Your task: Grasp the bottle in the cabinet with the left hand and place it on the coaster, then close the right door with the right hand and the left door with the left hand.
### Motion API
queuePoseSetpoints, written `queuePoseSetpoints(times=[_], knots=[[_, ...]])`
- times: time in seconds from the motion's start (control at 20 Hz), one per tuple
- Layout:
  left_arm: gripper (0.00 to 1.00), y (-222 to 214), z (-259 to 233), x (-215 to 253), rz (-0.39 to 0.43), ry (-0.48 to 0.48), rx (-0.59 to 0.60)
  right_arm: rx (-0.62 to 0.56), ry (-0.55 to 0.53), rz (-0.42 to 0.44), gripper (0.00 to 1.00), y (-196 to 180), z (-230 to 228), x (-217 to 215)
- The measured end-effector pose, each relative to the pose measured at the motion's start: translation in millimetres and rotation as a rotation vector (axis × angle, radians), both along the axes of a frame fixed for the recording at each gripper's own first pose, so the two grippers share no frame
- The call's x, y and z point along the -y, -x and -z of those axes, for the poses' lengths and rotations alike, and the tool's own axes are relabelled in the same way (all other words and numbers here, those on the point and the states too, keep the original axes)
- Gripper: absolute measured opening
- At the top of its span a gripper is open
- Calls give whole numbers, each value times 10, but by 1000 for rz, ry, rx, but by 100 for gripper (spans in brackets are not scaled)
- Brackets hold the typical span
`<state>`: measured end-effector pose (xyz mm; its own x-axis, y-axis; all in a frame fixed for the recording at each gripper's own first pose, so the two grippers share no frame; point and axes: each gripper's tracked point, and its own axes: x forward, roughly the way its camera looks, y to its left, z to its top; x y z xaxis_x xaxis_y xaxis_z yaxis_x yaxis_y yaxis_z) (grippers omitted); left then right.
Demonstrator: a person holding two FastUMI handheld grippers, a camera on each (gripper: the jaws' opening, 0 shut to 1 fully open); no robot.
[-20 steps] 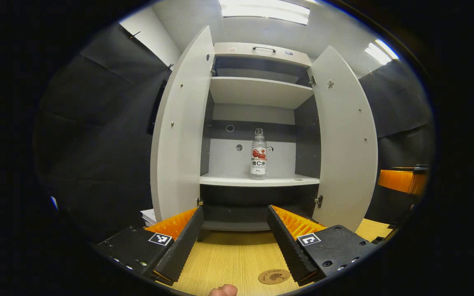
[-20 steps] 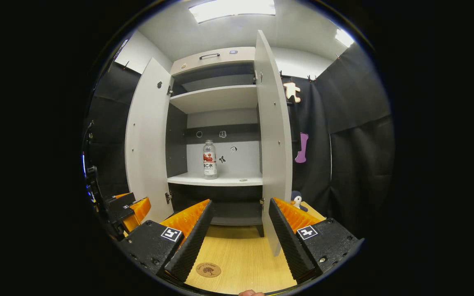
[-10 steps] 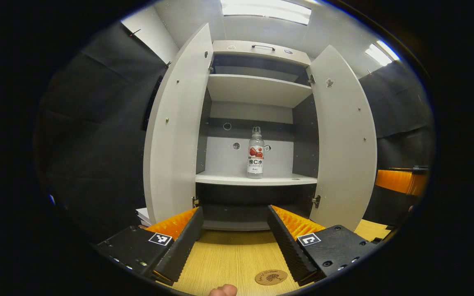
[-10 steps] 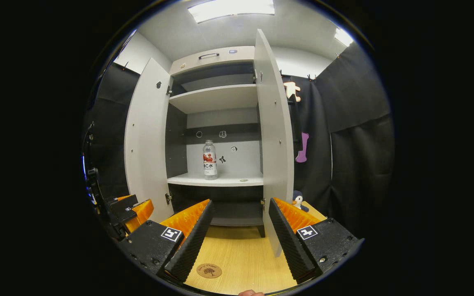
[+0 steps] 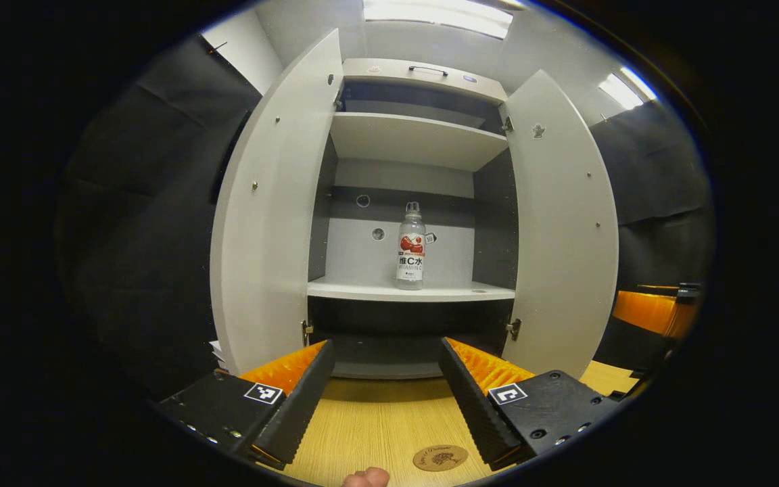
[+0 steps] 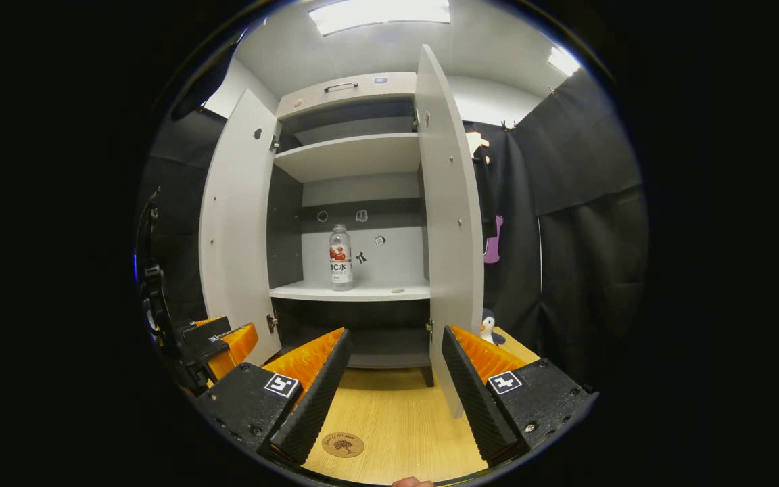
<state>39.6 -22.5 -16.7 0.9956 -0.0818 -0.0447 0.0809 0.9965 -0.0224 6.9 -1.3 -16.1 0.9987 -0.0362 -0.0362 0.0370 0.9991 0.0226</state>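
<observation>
A clear bottle (image 5: 410, 246) (image 6: 340, 258) with a red and white label stands upright on the middle shelf (image 5: 410, 292) of a white cabinet. Both doors stand wide open: the left door (image 5: 268, 210) (image 6: 234, 223) and the right door (image 5: 562, 223) (image 6: 449, 223). A round brown coaster (image 5: 440, 457) (image 6: 343, 444) lies on the wooden table (image 5: 376, 426) near me. My left gripper (image 5: 381, 399) is open and empty, in front of the cabinet, well short of the bottle. My right gripper (image 6: 389, 392) is open too, low over the table before the right door's edge. The left gripper (image 6: 217, 341) also appears at the left of the right gripper view.
A toy penguin (image 6: 489, 328) sits on the table behind the right door. An upper shelf (image 5: 416, 138) is bare. Papers (image 5: 217, 348) lie left of the cabinet. A fingertip (image 5: 366, 477) shows at the bottom edge. The right gripper's body (image 5: 653, 310) sits far right.
Both grippers have moved closer to the cabinet, so it looks larger; the left view has shifted so the bottle sits higher and further left. Both stay open.
</observation>
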Motion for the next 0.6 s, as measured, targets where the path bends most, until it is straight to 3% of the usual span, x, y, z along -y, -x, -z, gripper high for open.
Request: queuePoseSetpoints(times=[0.6], knots=[[94,-651,-80,181,67,38,9,-20,-15,12,84,-189,26,12]])
